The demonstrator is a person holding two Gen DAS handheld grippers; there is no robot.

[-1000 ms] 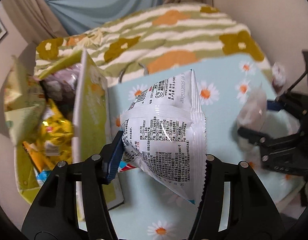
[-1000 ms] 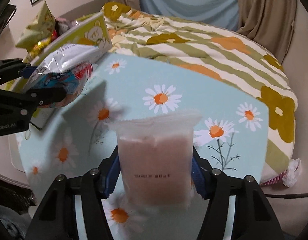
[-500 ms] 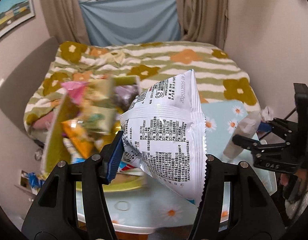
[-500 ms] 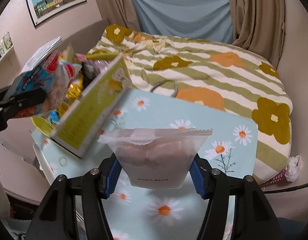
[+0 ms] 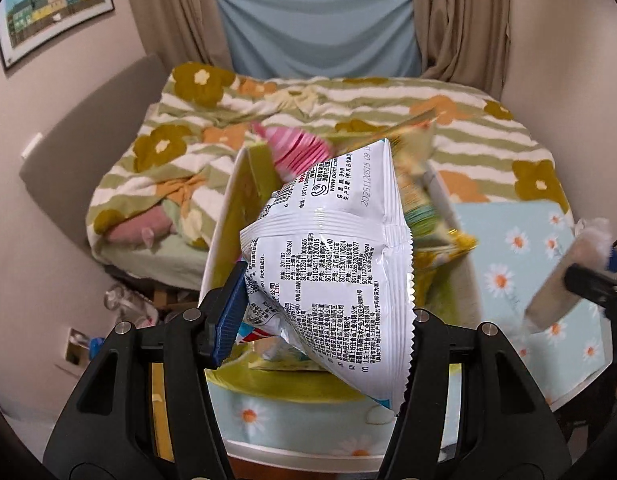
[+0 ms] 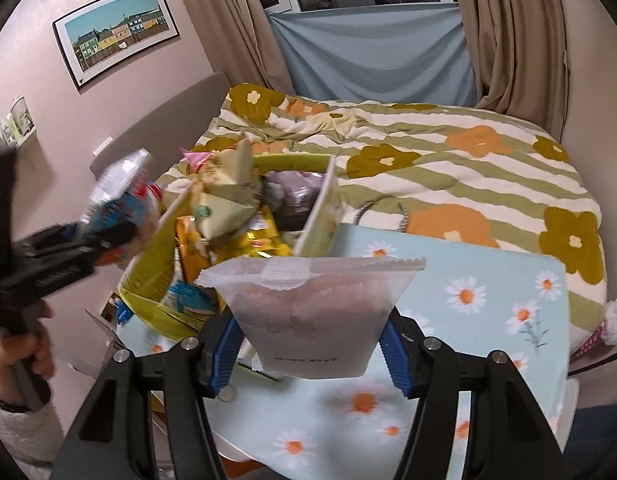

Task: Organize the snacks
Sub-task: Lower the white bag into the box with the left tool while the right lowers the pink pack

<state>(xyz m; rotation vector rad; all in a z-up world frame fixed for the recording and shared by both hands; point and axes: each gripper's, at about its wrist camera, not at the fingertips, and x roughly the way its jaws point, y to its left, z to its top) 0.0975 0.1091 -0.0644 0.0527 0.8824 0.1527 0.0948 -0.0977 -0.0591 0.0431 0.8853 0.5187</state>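
My left gripper [image 5: 320, 312] is shut on a white printed snack bag [image 5: 340, 256] and holds it above the near end of the yellow-green snack box [image 5: 224, 216]. In the right wrist view the left gripper [image 6: 88, 240] and its bag [image 6: 120, 184] are at the left, beside the box [image 6: 148, 264]. My right gripper [image 6: 308, 344] is shut on a translucent pouch of pinkish snacks [image 6: 308, 320], held above the daisy-print table [image 6: 488, 280] just right of the box. It shows at the right edge of the left wrist view [image 5: 588, 280].
The box holds several snack packets, yellow [image 6: 264, 240], green [image 6: 220, 200], purple [image 6: 292, 196] and pink [image 5: 296, 148]. A bed with a striped flower quilt [image 6: 448, 168] lies behind the table. A wall [image 6: 88, 120] is on the left.
Both grippers have risen and swung toward the box with their bags still held. The box now sits straight ahead of the left gripper.
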